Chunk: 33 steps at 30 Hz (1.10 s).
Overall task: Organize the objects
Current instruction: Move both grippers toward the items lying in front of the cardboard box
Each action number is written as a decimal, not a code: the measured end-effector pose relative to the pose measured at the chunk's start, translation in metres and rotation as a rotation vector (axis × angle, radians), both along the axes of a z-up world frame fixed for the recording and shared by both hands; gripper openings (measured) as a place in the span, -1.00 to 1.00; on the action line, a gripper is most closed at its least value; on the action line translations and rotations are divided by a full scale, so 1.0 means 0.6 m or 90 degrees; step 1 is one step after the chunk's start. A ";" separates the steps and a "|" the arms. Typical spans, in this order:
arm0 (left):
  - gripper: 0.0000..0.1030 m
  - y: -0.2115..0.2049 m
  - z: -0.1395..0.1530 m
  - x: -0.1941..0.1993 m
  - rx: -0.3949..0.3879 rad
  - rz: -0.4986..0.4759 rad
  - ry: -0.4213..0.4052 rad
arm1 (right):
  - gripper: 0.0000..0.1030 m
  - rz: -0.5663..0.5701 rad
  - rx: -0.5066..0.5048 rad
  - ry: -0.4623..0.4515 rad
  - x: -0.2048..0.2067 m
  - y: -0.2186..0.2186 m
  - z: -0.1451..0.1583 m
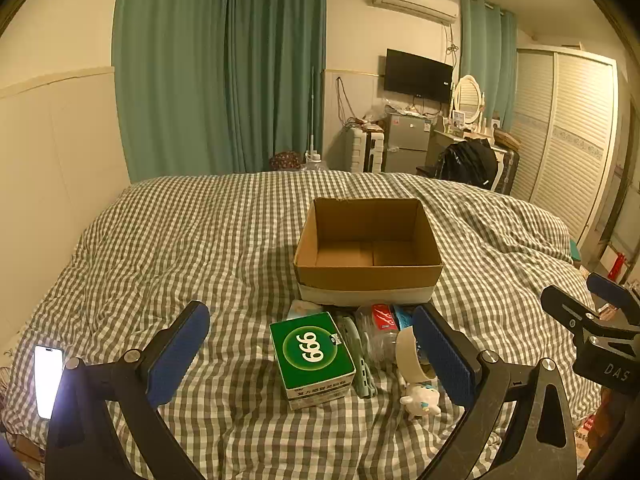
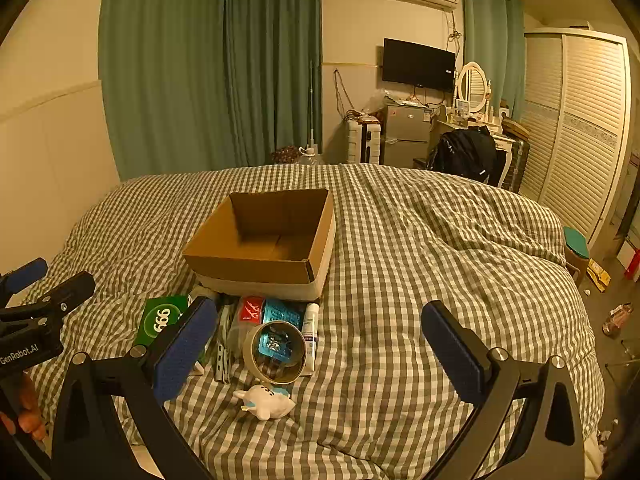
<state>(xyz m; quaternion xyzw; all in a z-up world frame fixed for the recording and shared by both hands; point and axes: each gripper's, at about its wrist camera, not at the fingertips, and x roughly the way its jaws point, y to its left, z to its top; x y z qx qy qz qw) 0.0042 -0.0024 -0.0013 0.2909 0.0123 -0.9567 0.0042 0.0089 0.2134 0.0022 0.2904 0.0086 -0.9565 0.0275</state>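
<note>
Both tongs hang spread wide over the green-and-white checked bed cover (image 1: 160, 240), nothing between the blue pads. The left tongs (image 1: 312, 354) frame the pile of small stuff. Closest is a small white plush toy (image 1: 420, 400), lying near the inner side of the left tongs' right pad. Just past it a roll of beige tape (image 1: 410, 354) stands on edge. A green box printed with 666 (image 1: 312, 356) sits right between the left tongs' pads.

The right tongs (image 2: 320, 350) sit further right, so the pile falls by their left pad, with bare bed cover ahead of the right pad.

Behind the pile sits an empty open brown cardboard box (image 1: 368, 276), with the items bunched against its near wall. Teal curtains (image 1: 220, 68) hang at the far wall.
</note>
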 end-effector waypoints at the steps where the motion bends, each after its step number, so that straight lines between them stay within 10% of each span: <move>1: 1.00 0.000 0.000 0.000 0.001 -0.001 -0.001 | 0.99 0.001 0.001 0.000 0.001 -0.001 -0.001; 33: 1.00 0.004 -0.011 -0.004 -0.001 -0.001 -0.012 | 0.99 0.013 -0.002 -0.013 -0.009 -0.004 -0.009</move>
